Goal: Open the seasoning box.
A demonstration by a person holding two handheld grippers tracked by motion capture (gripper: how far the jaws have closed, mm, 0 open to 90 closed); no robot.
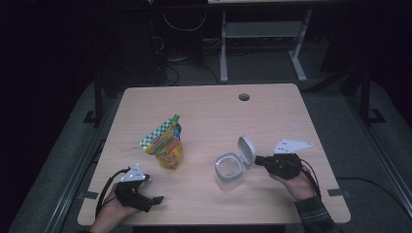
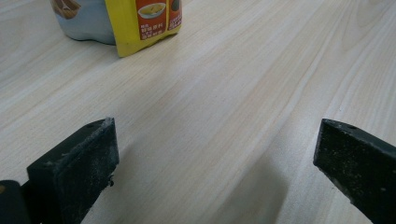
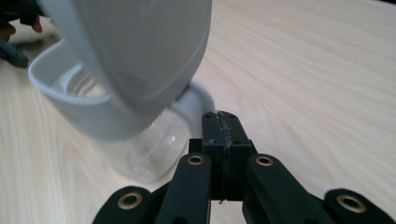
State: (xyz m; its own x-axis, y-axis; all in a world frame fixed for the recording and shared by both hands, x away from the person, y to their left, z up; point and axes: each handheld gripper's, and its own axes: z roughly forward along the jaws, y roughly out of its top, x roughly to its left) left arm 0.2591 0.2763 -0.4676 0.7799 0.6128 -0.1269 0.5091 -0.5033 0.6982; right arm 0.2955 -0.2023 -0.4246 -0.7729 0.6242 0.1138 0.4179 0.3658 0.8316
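Left gripper view: snack pouch label too blurred to read.

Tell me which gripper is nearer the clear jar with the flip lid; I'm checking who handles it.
Right. The right gripper sits shut just behind the open lid of the jar. The left gripper rests open near the table's front edge, well away, closer to the snack pouch.

On the table: pouch standing left of centre, jar to its right, nearer the front edge, lid raised at the jar's right rim. Left gripper at the front-left, before the pouch. Right gripper just right of the jar, beside the lid.
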